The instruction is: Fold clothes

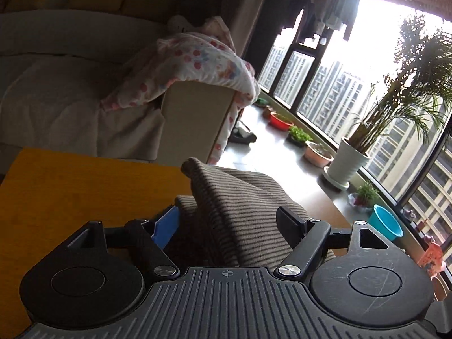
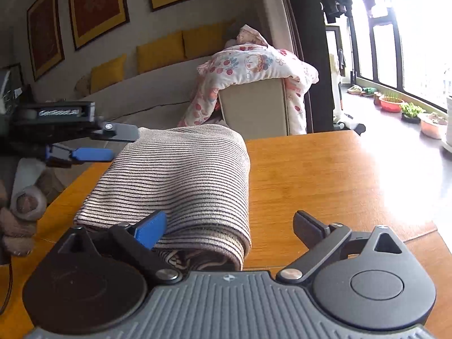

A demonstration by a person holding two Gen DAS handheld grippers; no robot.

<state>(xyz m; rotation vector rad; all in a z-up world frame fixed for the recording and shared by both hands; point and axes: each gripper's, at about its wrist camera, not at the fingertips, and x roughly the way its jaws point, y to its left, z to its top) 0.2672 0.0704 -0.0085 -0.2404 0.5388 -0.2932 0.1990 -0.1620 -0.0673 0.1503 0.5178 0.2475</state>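
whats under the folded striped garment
The folded striped garment lies directly on the orange wooden table. Whether anything lies between them cannot be seen, since the cloth covers that patch.

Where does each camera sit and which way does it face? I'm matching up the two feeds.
Left wrist: on the left gripper, facing the sofa arm and the window; its own open jaws straddle the striped garment.
Right wrist: on the right gripper, facing the sofa and framed pictures; its jaws are open, and the left gripper shows at left.
Shared: striped garment, wooden table, floral quilt.
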